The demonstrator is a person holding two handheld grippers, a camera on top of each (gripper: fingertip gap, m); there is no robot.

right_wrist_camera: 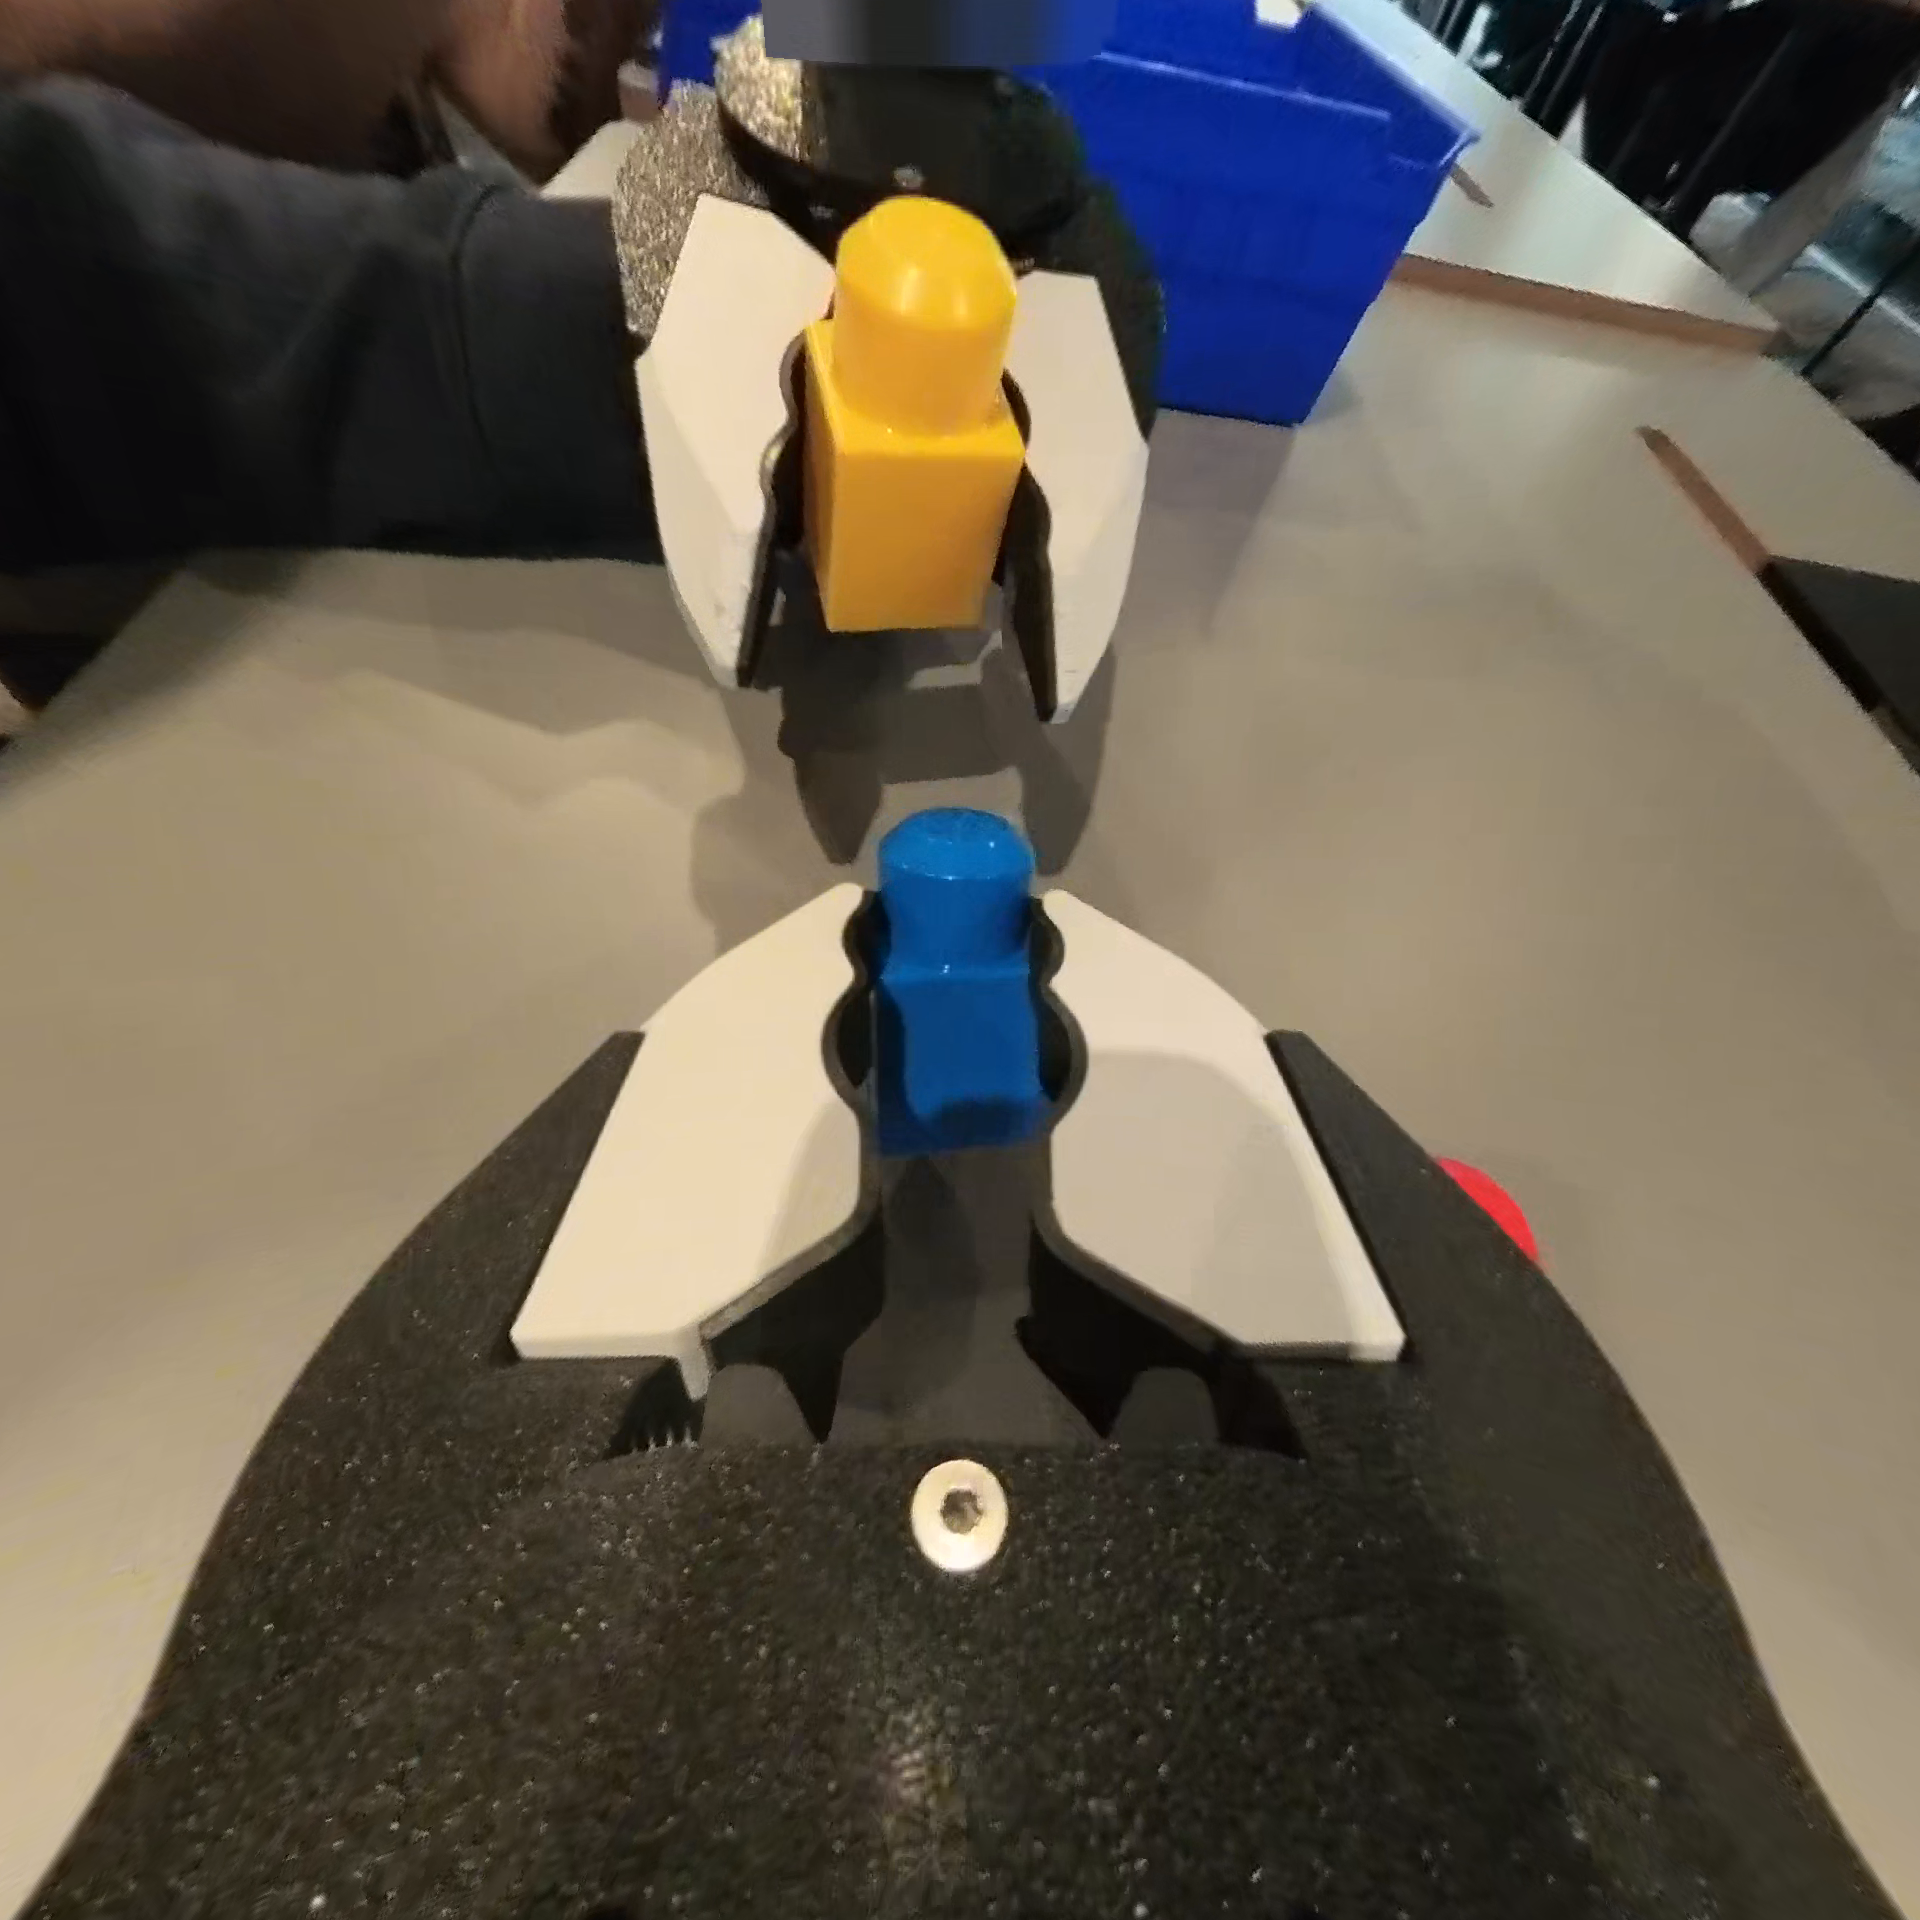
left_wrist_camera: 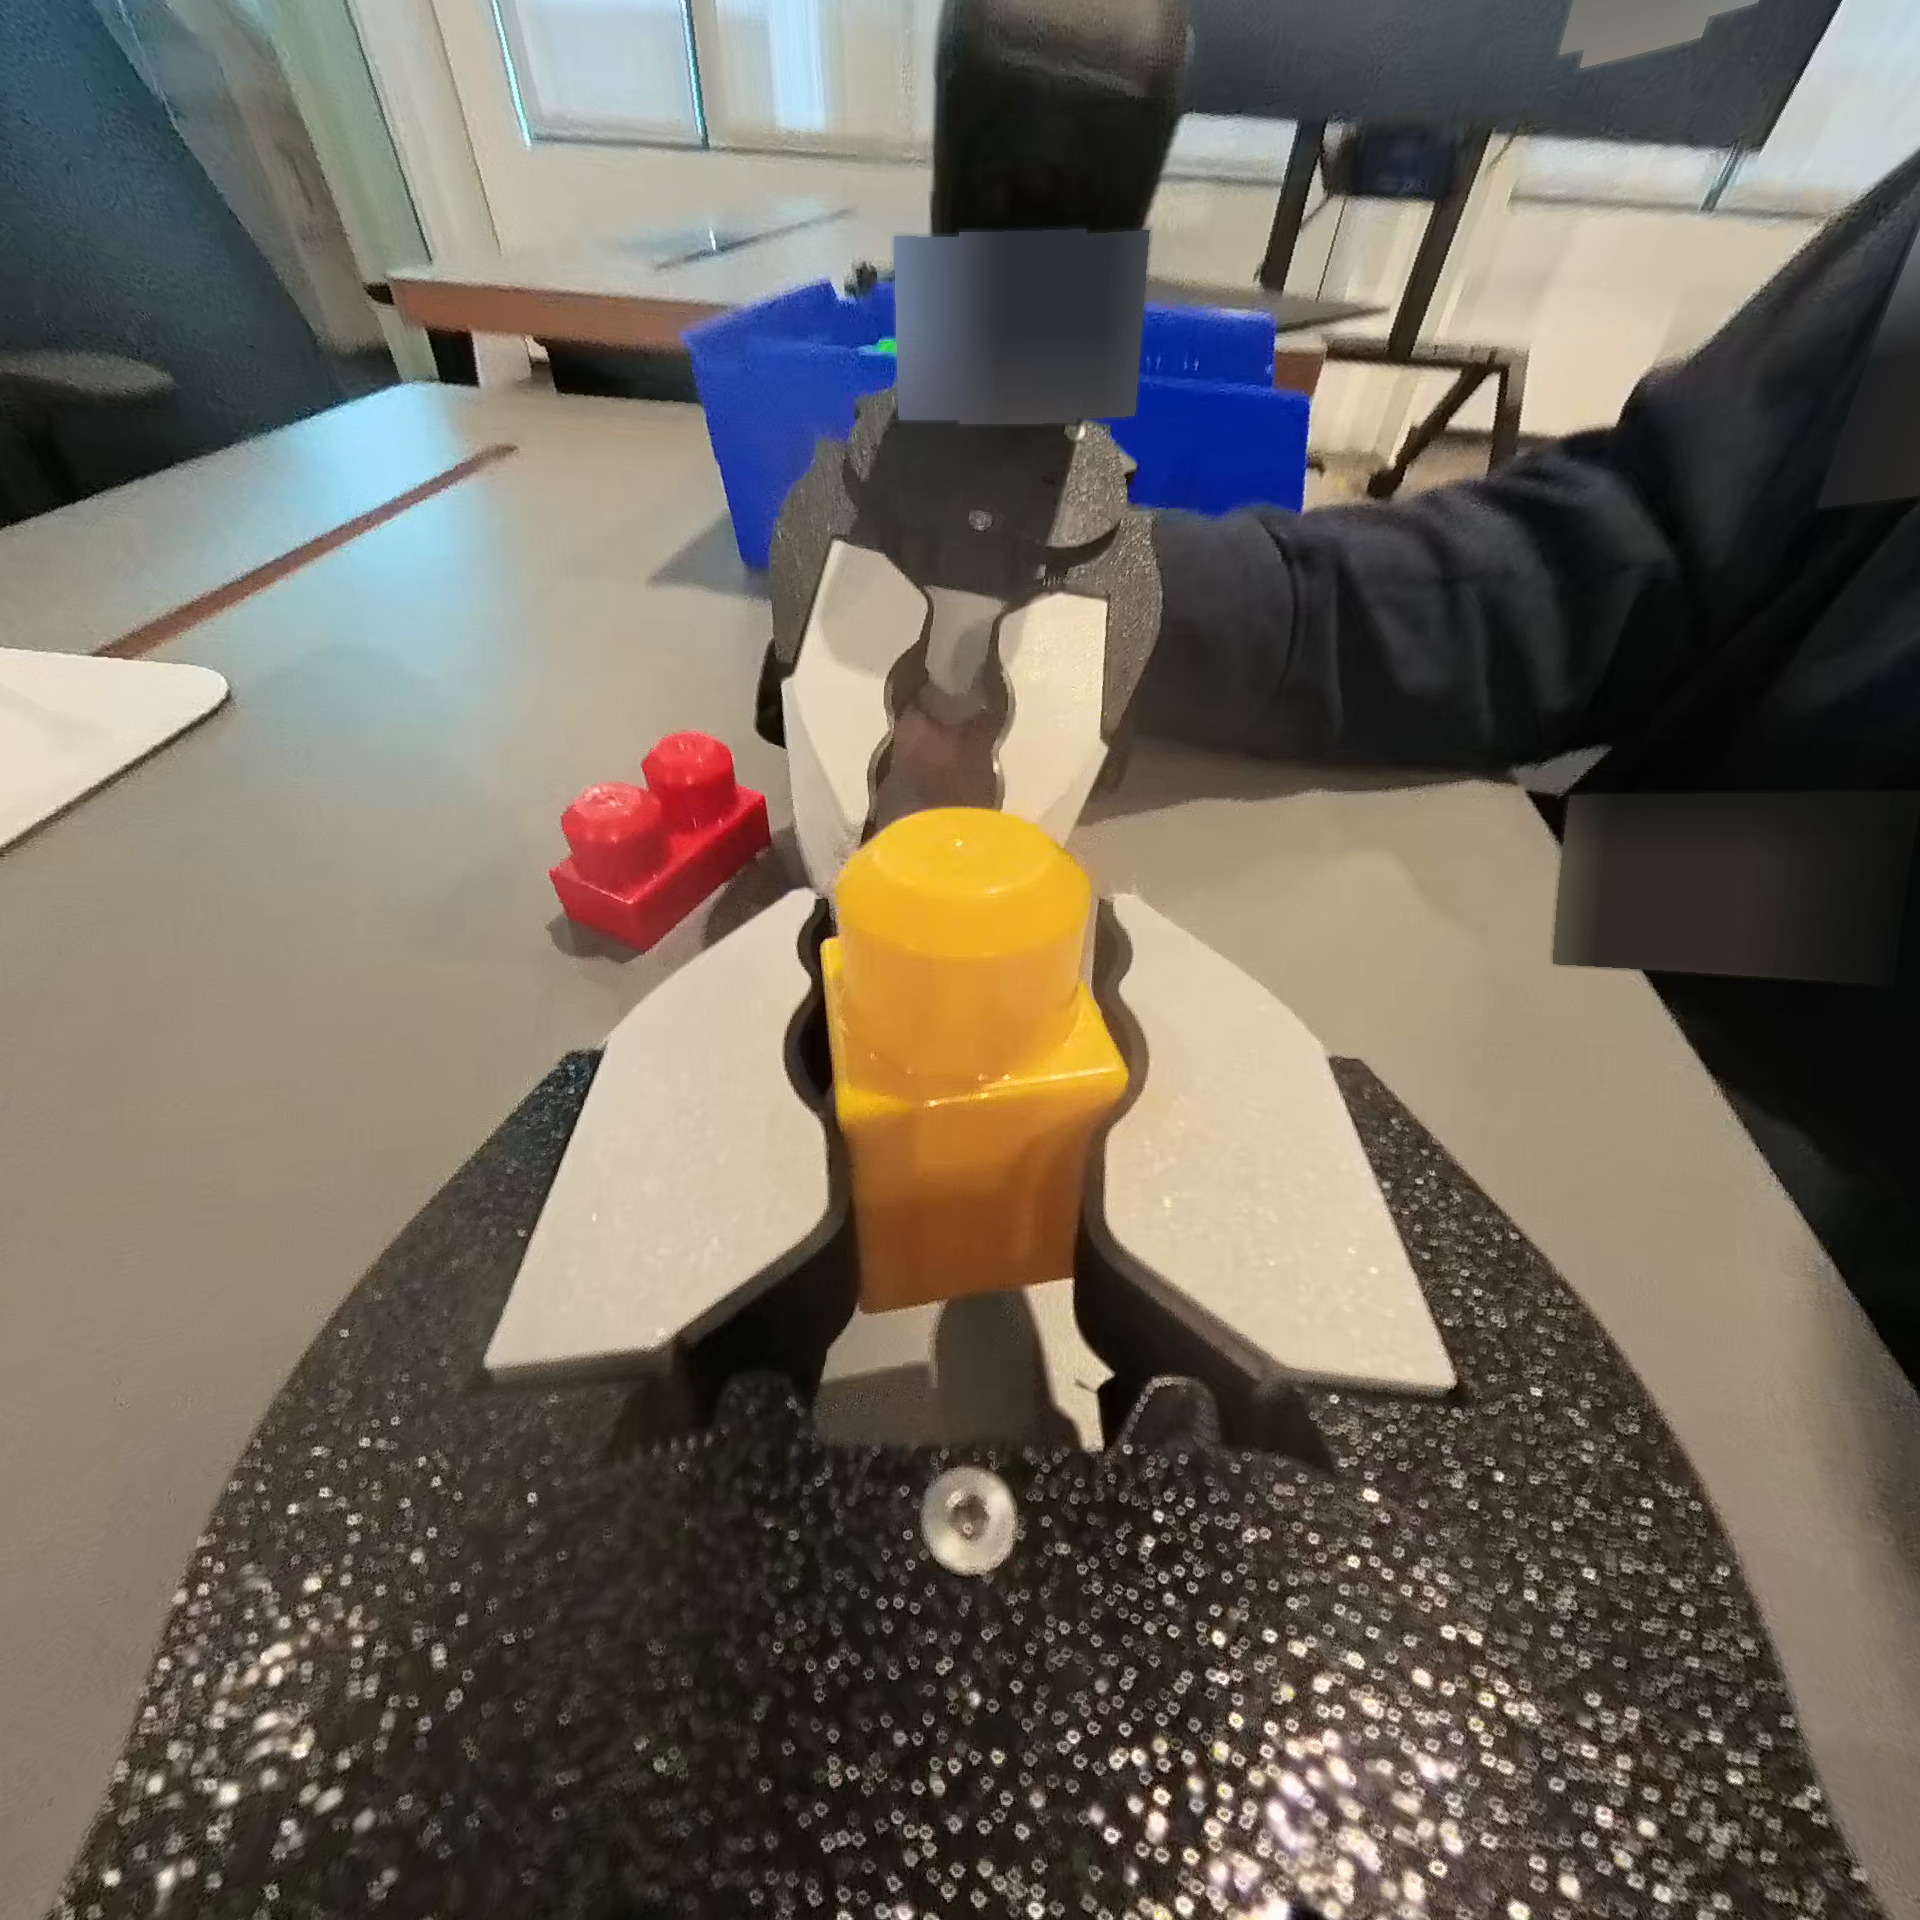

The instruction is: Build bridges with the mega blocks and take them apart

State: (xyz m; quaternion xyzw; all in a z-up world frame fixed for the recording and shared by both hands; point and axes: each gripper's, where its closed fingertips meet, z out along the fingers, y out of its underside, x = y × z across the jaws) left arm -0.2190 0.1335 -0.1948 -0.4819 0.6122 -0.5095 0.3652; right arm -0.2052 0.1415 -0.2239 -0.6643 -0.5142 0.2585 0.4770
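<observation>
My left gripper (left_wrist_camera: 961, 914) is shut on a yellow one-stud block (left_wrist_camera: 966, 1091), held upright above the grey table (left_wrist_camera: 312, 1039). The right wrist view shows the same block (right_wrist_camera: 909, 468) between the left gripper's (right_wrist_camera: 899, 675) white fingers. My right gripper (right_wrist_camera: 951, 914) is shut on a blue one-stud block (right_wrist_camera: 956, 1018), stud pointing forward. The two grippers face each other, tips a short way apart. In the left wrist view the right gripper (left_wrist_camera: 940, 769) sits just behind the yellow stud, and the blue block is hidden there. A red two-stud block (left_wrist_camera: 660, 842) lies on the table to the left.
Blue bins (left_wrist_camera: 790, 416) stand at the back of the table and also show in the right wrist view (right_wrist_camera: 1247, 239). A white board (left_wrist_camera: 83, 717) lies at the far left. Dark sleeves (left_wrist_camera: 1455, 603) (right_wrist_camera: 260, 364) reach in behind the grippers. A red piece (right_wrist_camera: 1491, 1210) shows beside my right gripper.
</observation>
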